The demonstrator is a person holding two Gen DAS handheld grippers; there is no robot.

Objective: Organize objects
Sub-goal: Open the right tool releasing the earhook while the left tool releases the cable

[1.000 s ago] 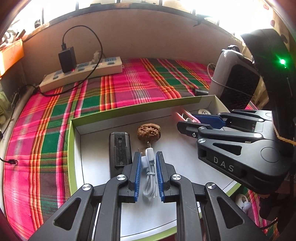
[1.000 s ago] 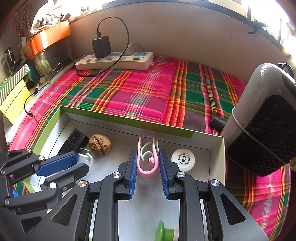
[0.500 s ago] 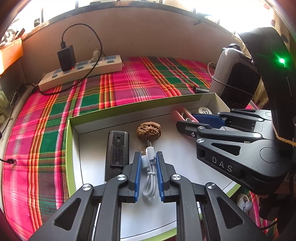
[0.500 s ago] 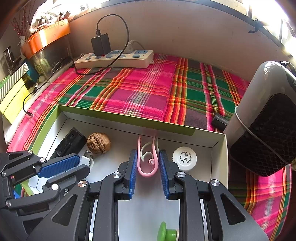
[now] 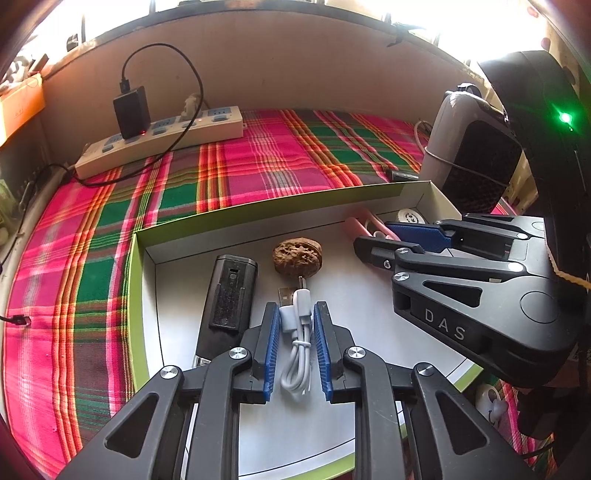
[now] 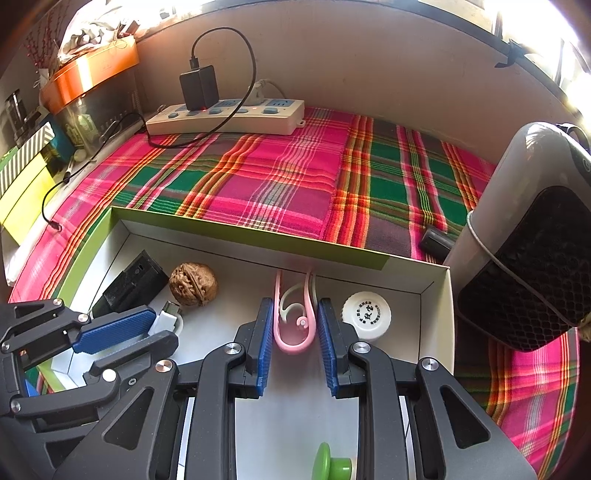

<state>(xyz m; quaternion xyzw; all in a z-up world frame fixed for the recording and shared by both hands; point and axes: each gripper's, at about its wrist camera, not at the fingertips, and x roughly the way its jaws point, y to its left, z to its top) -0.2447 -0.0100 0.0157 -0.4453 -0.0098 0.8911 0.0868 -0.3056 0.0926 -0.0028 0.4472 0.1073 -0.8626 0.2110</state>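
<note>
A pink-and-green plaid cloth (image 6: 288,177) covers the tabletop (image 5: 11,258). A plain beige wall (image 6: 369,66) rises behind it, under bright, overexposed windows (image 5: 461,22) along the top.

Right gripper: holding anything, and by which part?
Yes. The right gripper is shut on the pink clip, its pads pressing the clip's two long sides near the rounded end.

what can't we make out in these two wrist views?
- Green knob, right wrist view: cut off by the bottom edge and flanked by the gripper's frame.
- White cap, left wrist view: half hidden behind the right gripper; in the right wrist view its print is too small to read.
- Small black item on the cloth: end hidden behind the grey heater.
- White cable: left gripper opening; pad contact unclear.
</note>
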